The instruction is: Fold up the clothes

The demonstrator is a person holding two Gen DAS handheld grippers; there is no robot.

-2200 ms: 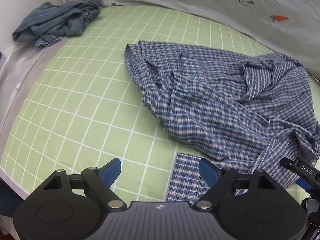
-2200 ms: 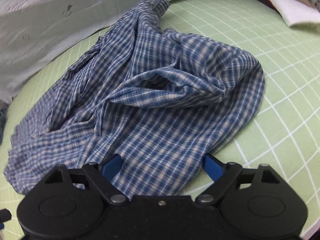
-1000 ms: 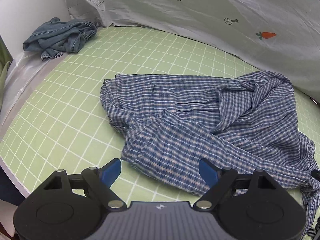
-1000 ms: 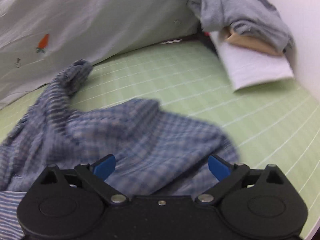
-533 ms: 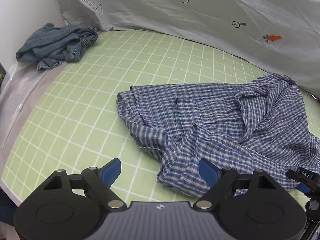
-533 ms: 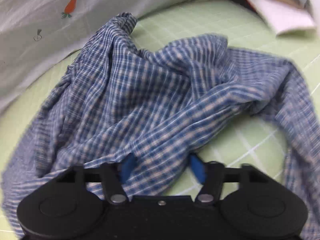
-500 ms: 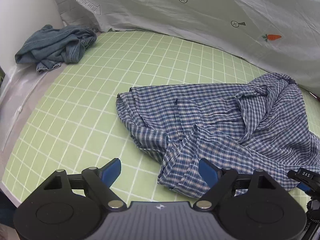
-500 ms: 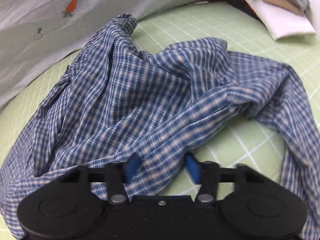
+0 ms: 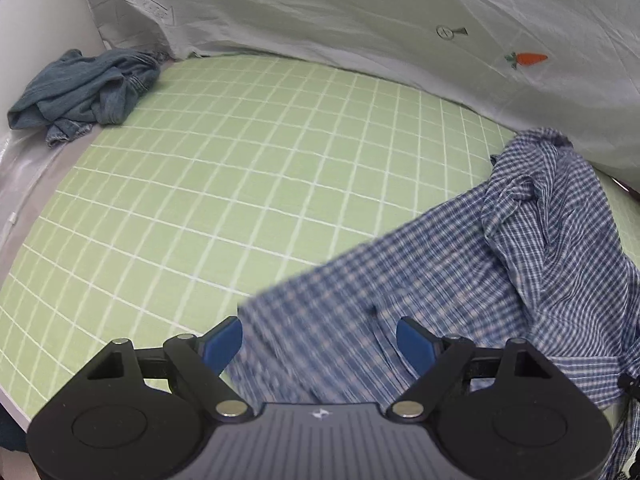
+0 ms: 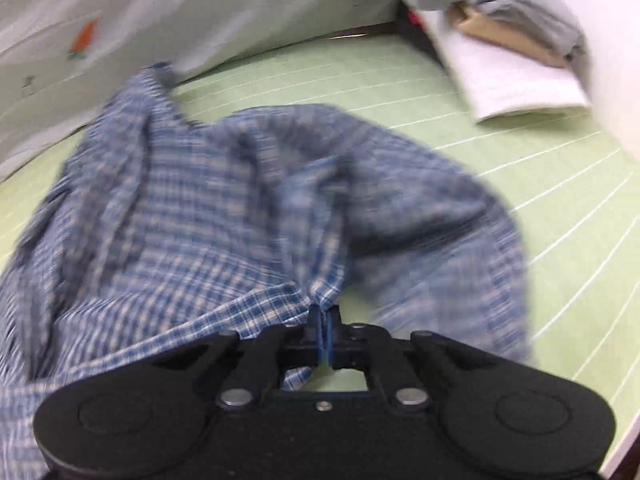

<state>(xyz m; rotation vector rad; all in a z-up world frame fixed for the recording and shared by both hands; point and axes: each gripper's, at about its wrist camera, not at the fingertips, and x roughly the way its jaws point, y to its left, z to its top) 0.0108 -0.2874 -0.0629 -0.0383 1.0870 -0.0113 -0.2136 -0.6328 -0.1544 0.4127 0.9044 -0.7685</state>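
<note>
Right gripper low over the green grid mat, pointing forward, blue fingers pressed together with a fold of the plaid shirt pinched between them; cloth edge bunches up right at the tips. Left gripper also low, aimed across the mat, blue fingers spread wide, nothing clamped; blurred shirt cloth lies between and in front of them, cannot tell if it touches the pads

Shirt: one, blue-and-white check, crumpled, spread on the mat toward the right side in the left wrist view, its far end near the grey sheet at the back. Much of it motion-blurred in both views

Counts: two grippers, one plaid shirt, one crumpled denim garment at the far left corner of the mat, well apart from the shirt. Far right in the right wrist view, one stack of clothes: white piece at the bottom, tan above it, grey on top. Grey sheet carries one carrot print plus small round marks. One mat, white grid lines
</note>
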